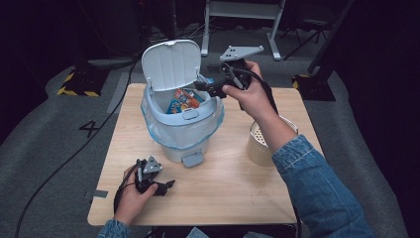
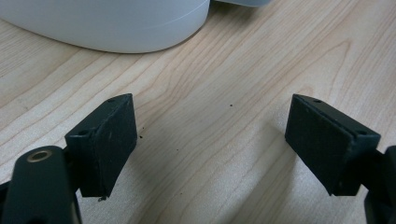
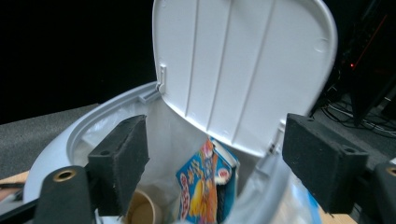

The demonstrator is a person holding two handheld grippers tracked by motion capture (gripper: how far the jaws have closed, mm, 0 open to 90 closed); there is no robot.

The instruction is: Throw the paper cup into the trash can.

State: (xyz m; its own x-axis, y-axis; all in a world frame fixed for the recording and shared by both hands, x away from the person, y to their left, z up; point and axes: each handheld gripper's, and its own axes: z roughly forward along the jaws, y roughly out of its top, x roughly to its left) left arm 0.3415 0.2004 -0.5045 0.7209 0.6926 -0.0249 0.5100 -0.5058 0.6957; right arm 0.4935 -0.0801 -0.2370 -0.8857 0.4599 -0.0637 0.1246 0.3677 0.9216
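Observation:
A white pedal bin (image 1: pixel 181 131) with a clear liner stands on the wooden table (image 1: pixel 223 188), its lid (image 1: pixel 171 64) raised upright. Inside lies a colourful snack packet (image 1: pixel 183 100), which leans upright (image 3: pixel 205 186) in the right gripper view beside a paper cup (image 3: pixel 142 210). My right gripper (image 1: pixel 202 84) hovers over the bin's right rim, pointing in toward the lid (image 3: pixel 238 65). Its jaws stand open (image 3: pixel 215 163) with nothing between them. My left gripper (image 1: pixel 166 186) rests low at the table's front left, open (image 2: pixel 210 144) over bare wood, with the bin's base (image 2: pixel 107 23) just ahead.
A beige perforated container (image 1: pixel 257 144) stands at the table's right side, under my right forearm. The bin's pedal (image 1: pixel 192 159) sticks out toward me. A cable trails from the left gripper off the table's left. Dark floor and a desk frame lie beyond.

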